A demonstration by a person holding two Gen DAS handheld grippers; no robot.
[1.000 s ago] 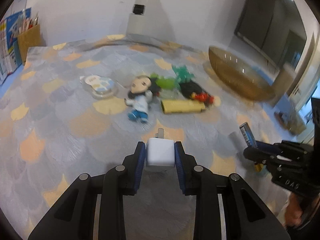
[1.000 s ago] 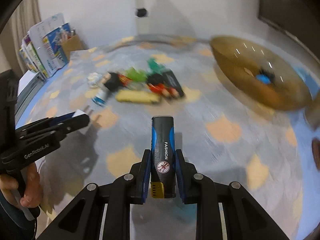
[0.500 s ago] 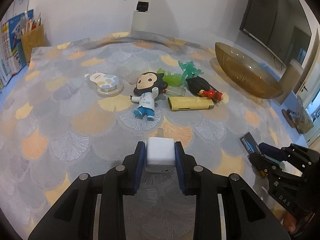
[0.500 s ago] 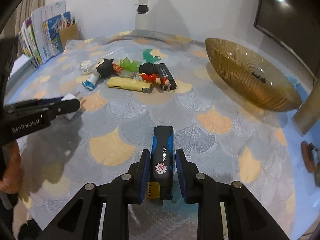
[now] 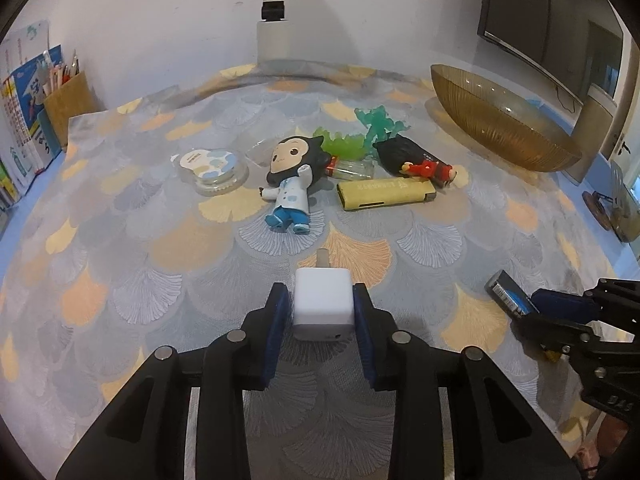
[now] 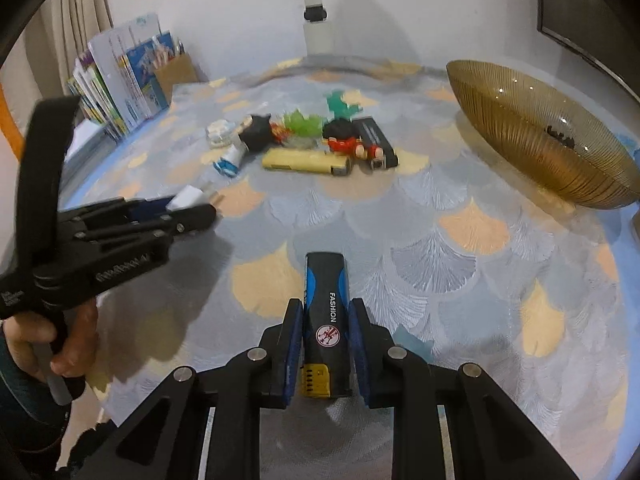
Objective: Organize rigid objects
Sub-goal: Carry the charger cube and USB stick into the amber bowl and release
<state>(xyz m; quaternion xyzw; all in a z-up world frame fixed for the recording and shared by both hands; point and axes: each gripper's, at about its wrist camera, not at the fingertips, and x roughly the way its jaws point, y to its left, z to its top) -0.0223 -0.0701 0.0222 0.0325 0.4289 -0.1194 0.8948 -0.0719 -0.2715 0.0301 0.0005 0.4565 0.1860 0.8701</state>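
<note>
My left gripper [image 5: 320,308] is shut on a white charger plug [image 5: 323,304] and holds it above the patterned cloth; it also shows in the right wrist view [image 6: 188,210]. My right gripper [image 6: 325,320] is shut on a black and blue lighter [image 6: 326,312], seen at the right edge of the left wrist view [image 5: 507,294]. Further back lies a pile: a doll [image 5: 292,176], a yellow lighter [image 5: 384,194], a black lighter with a red figure [image 5: 420,162], green toys [image 5: 362,136] and a round clear case [image 5: 210,166]. An amber glass bowl [image 5: 500,120] stands at the right.
Books and a pencil holder [image 5: 68,104] stand at the back left corner. A white post [image 5: 274,20] rises at the back wall. A dark screen [image 5: 548,20] hangs at the right. Small items [image 5: 612,208] sit beyond the cloth's right edge.
Both grippers have kept their hold. The views have steadied and drawn back slightly, and the left gripper has come closer to the right one.
</note>
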